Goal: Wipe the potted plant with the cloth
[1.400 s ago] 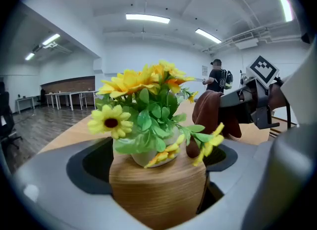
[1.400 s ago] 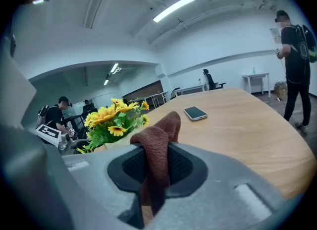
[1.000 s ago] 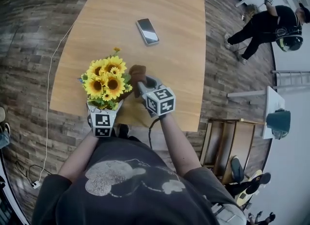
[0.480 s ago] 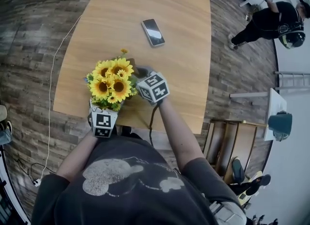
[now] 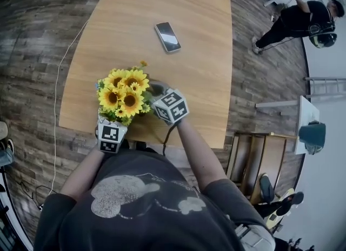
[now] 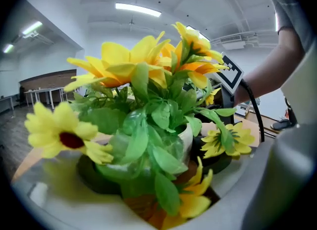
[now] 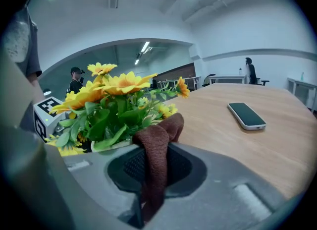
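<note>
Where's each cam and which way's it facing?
Head view: on head, steeply down at wooden table, yellow sunflowers, black phone; torso, arms, left gripper, right gripper.
Left gripper view: along its jaws, just closing onto white pot between them; right forearm.
Right gripper view: along its jaws, clamping brown cloth; phone beyond.
Shared: sunflowers in all.

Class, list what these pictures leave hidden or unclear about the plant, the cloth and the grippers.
- Pot: in the head view the sunflowers cover it.
- Left gripper: jaws have just been closing, pot between them; in the left gripper view leaves cover the pad faces, so contact is unclear.
- Cloth: its lower end vanishes between the right gripper's jaws in the right gripper view.
</note>
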`<state>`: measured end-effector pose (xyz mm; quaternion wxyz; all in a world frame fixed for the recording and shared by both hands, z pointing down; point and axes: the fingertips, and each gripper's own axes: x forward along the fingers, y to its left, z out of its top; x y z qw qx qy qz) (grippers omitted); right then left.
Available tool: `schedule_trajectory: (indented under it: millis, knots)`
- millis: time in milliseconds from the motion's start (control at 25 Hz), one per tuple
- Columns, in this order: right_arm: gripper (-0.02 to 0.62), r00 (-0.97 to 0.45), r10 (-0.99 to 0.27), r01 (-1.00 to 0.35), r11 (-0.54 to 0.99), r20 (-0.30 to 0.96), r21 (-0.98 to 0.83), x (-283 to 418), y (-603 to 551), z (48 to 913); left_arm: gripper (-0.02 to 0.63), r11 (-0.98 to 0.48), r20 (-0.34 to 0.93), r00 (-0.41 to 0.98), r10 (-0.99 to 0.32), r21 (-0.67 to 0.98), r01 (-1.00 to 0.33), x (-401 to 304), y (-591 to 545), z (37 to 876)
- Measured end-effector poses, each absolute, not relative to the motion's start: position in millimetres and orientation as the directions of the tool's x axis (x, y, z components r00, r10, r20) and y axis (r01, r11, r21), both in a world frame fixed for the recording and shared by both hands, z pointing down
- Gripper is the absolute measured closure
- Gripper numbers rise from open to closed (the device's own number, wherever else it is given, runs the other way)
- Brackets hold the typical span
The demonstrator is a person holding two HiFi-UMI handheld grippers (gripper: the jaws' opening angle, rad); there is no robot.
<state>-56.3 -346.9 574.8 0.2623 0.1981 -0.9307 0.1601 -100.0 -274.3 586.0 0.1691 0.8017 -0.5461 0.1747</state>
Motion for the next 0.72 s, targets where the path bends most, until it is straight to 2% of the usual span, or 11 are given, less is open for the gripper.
schedule_trajectory:
  millis: [320, 720]
  knots:
    - [0.549, -0.795, -0.252, -0.427, 0.879, 0.551, -0.214, -48.2, -294.6, 581.0, 0.129, -0.348, 0.45, 0.364, -0.816, 0.121, -0.93, -101.5, -276.7, 574.3]
    - [0.548, -0.822, -0.213, -0.399, 0.877, 0.528, -0.267, -46.7, -260.0, 580.2, 0.126, -0.437, 0.474, 0.446, -0.759, 0.135, -0.889, -96.0, -273.2, 572.4]
